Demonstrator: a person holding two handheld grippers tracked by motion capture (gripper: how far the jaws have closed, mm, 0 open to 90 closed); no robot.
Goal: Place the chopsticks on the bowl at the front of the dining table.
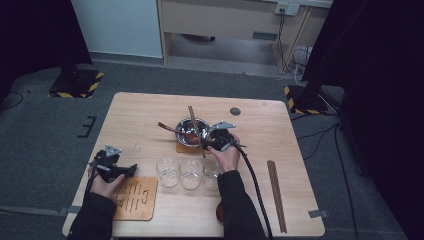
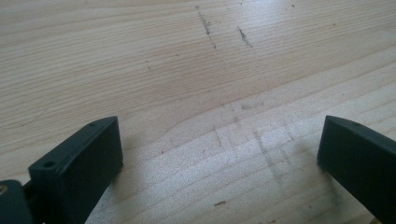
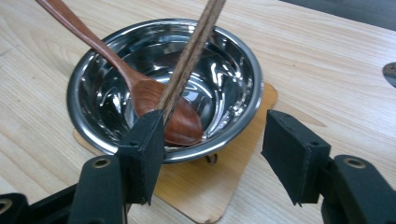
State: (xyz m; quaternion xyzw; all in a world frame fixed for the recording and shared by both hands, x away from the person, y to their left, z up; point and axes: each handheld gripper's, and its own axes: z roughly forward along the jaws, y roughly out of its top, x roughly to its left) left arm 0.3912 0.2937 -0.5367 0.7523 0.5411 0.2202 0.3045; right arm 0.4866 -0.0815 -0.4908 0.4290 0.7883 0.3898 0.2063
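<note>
Two grippers in play here. Holding the right gripper right up at the steel bowl, jaws spread wide and gripping nothing, brushing the left jaw against the chopsticks lying across the rim over the wooden spoon. Probably lining up for a pinch on the sticks. Resting the bowl on a wooden coaster mid-table, likely stopping any sliding. Parking the left gripper low over bare table, also wide open and empty, well apart from the bowl, seemingly just keeping out of the way.
</note>
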